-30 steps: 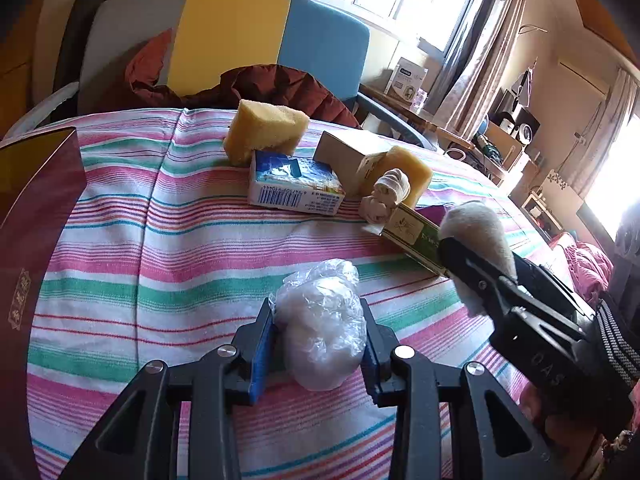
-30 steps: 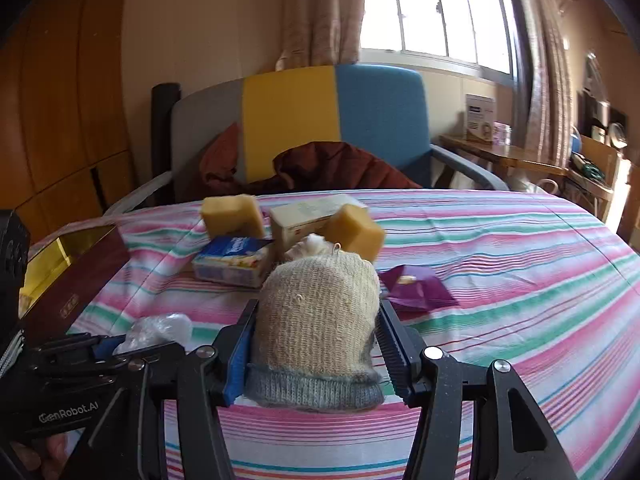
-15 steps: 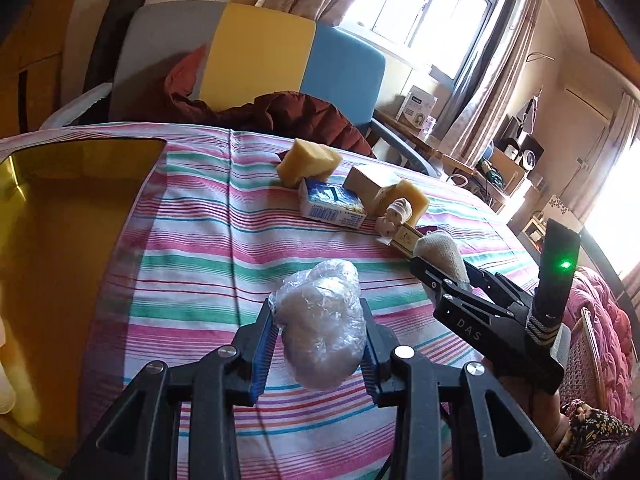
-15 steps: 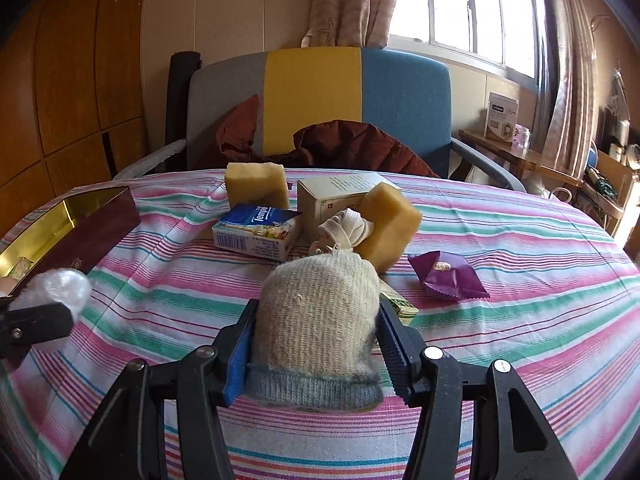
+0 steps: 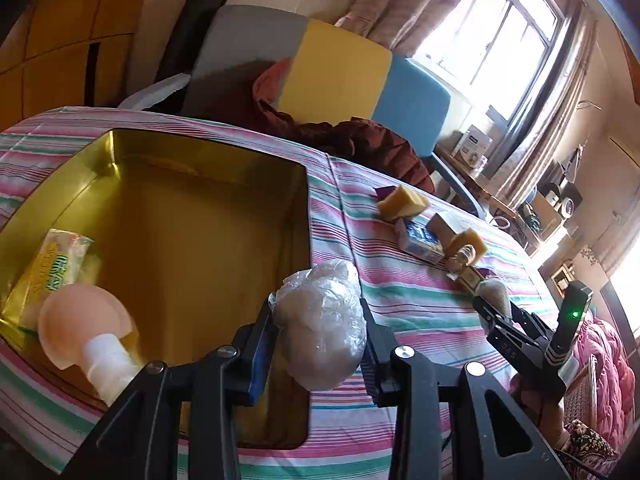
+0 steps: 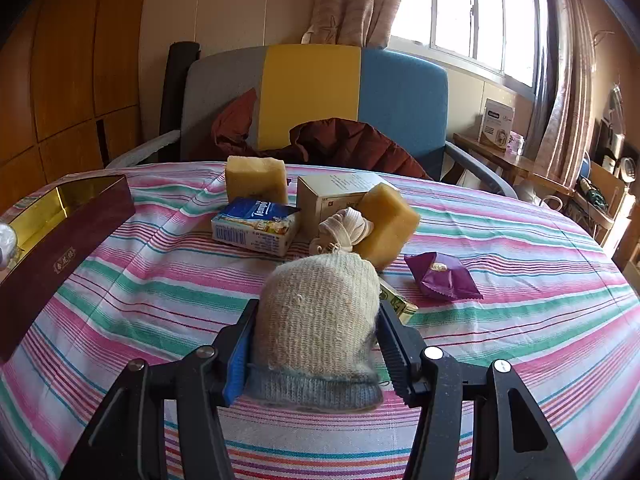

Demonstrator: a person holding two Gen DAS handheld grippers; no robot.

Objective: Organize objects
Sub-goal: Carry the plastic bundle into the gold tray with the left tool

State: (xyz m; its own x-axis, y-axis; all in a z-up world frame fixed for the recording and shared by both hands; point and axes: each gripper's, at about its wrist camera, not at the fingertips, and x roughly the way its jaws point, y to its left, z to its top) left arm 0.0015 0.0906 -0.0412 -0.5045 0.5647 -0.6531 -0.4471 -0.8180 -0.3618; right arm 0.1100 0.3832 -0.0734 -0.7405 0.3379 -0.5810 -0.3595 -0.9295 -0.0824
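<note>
My left gripper (image 5: 318, 344) is shut on a crumpled clear plastic bag (image 5: 322, 320) and holds it over the right edge of the open gold-lined box (image 5: 192, 208). The box holds a yellow-green packet (image 5: 56, 268) and a pink-headed white plastic piece (image 5: 88, 332). My right gripper (image 6: 316, 344) is shut on a beige knitted sock roll (image 6: 320, 316) above the striped cloth; it also shows in the left wrist view (image 5: 494, 304). The box's maroon wall (image 6: 60, 248) is at the left in the right wrist view.
On the striped table lie two yellow sponges (image 6: 256, 180) (image 6: 386, 224), a blue tissue pack (image 6: 256, 224), a cardboard box (image 6: 332, 196), a bandage roll (image 6: 344, 228), a purple wrapper (image 6: 442, 278) and a green packet (image 6: 398, 304). A chair (image 6: 316, 96) with a maroon jacket stands behind.
My left gripper has swung left with the plastic bag, from over the cloth to over the box edge. My right gripper has drawn back slightly with the sock roll.
</note>
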